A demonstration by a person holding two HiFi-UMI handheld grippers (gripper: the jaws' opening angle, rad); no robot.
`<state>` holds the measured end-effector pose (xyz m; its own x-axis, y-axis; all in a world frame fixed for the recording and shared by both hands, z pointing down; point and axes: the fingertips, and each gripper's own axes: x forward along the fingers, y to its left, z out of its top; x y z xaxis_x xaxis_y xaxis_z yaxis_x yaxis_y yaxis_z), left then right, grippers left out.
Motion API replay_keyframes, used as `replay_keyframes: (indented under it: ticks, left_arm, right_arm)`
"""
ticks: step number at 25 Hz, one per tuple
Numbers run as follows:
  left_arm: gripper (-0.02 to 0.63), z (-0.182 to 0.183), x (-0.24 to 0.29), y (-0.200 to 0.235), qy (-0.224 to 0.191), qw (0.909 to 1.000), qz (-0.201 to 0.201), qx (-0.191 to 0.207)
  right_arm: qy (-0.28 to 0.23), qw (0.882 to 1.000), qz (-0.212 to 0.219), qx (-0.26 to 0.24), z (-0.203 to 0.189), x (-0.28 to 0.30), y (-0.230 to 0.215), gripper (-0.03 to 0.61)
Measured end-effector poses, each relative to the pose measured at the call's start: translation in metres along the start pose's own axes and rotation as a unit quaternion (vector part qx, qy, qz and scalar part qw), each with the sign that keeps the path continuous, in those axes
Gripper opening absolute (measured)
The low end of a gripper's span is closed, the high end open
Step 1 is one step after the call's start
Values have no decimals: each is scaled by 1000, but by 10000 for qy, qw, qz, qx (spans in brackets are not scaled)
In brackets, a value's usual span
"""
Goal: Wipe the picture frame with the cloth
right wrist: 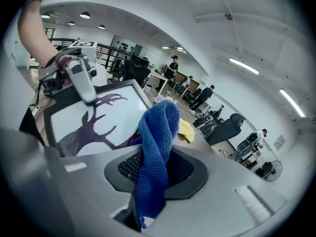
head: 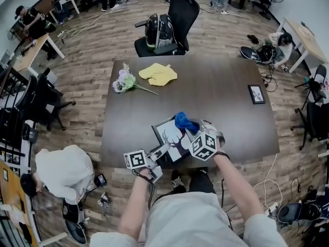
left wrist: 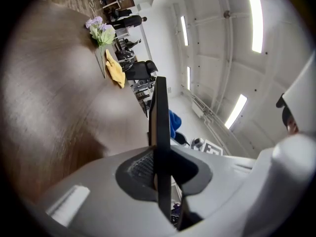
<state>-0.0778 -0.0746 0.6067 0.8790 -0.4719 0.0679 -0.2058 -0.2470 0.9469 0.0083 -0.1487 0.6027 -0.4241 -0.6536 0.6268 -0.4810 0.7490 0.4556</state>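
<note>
The picture frame [head: 169,137] sits at the 6 o'clock edge of the dark brown desk [head: 216,94], right in front of the person, with its white picture of a dark antlered deer facing up. The left tool [head: 161,151] comes in from 7 o'clock and is clamped on the frame's near left edge. In the left gripper view its jaws are pressed onto the thin dark edge of the frame, which stands straight up between them. The right tool [head: 192,129] reaches in from 4 o'clock and pinches the blue cloth [head: 185,122]. In the right gripper view the cloth is a twisted bunch squeezed between the jaws, rising above them and hanging a little below. In the head view the cloth lies over the frame's 1 o'clock corner. Whether it actually presses on the glass cannot be made out. The right gripper view also shows the left tool gripping the frame's far edge at about 10 o'clock. Farther across the desk, a yellow cloth [head: 158,74] lies at 12 o'clock from the frame, with a small bunch of pale flowers [head: 126,80] just beside it at 11 o'clock. A small dark-framed picture [head: 256,93] lies well apart at 2 o'clock, near the desk's right edge. A black office chair [head: 181,13] stands beyond the desk's far side.
</note>
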Motion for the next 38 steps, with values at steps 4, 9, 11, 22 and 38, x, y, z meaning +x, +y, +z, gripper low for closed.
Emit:
replay_keyframes:
  ticks: [4, 9, 11, 22, 38]
  left_arm:
    - [101, 13, -5, 10, -237, 9996, 63, -158]
    - [101, 26, -5, 14, -394, 9990, 176, -121]
    - [101, 30, -5, 14, -422, 9989, 184, -73]
    - [101, 32, 2, 17, -504, 9979, 415, -18]
    - [101, 26, 12, 7, -694, 9972, 168, -228]
  right_arm:
    - [82, 9996, 256, -69, -12, -2, 25, 91]
    - [102, 9976, 617, -282, -14, -11, 54, 91]
    - [62, 9961, 770, -434, -8, -16, 69, 91]
    - [-522, 9813, 1475, -1122, 44, -34, 130, 91]
    - [-647, 9850, 1282, -958, 40, -39, 110, 91]
